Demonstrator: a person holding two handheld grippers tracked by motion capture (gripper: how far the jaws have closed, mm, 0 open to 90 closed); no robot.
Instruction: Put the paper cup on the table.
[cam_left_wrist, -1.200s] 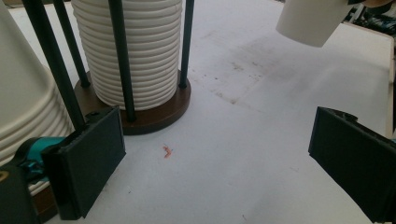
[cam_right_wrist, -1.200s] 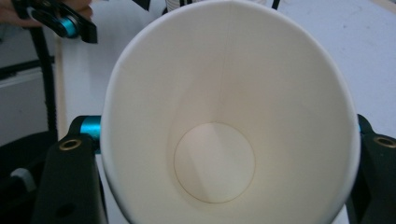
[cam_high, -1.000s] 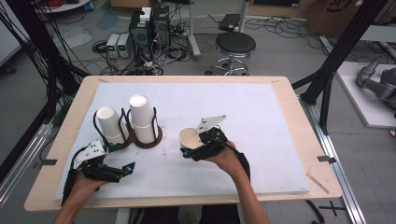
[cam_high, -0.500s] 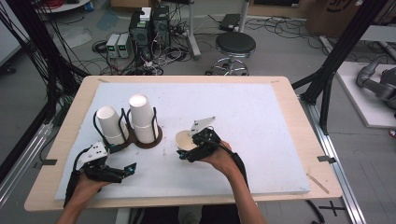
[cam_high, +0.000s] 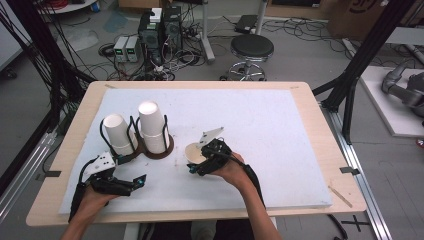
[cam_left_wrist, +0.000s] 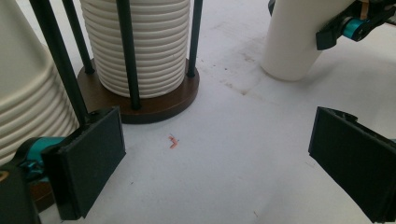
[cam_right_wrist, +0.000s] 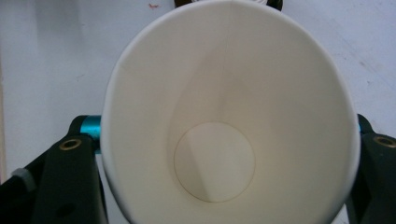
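A single white paper cup (cam_high: 193, 152) sits mouth-up, slightly tilted, near the middle of the white mat, and my right gripper (cam_high: 199, 162) is shut on it. The right gripper view looks straight into the cup (cam_right_wrist: 224, 121), with a black finger (cam_right_wrist: 70, 177) on either side. The left gripper view has the same cup (cam_left_wrist: 299, 42) with its base at the mat. My left gripper (cam_high: 122, 184) lies open near the front left, its pads (cam_left_wrist: 91, 163) wide apart with nothing between them. A brown wire holder (cam_high: 162, 149) carries two stacks of upside-down cups (cam_high: 152, 125).
The holder's base (cam_left_wrist: 154, 105) and nearer stack (cam_left_wrist: 28, 102) stand close in front of my left gripper. The white mat (cam_high: 280, 135) stretches right on the wooden table (cam_high: 325, 150). A stool (cam_high: 251, 49) and electronics stand beyond the far edge.
My right gripper has carried the cup a little left and down toward the mat. The left gripper has barely moved.
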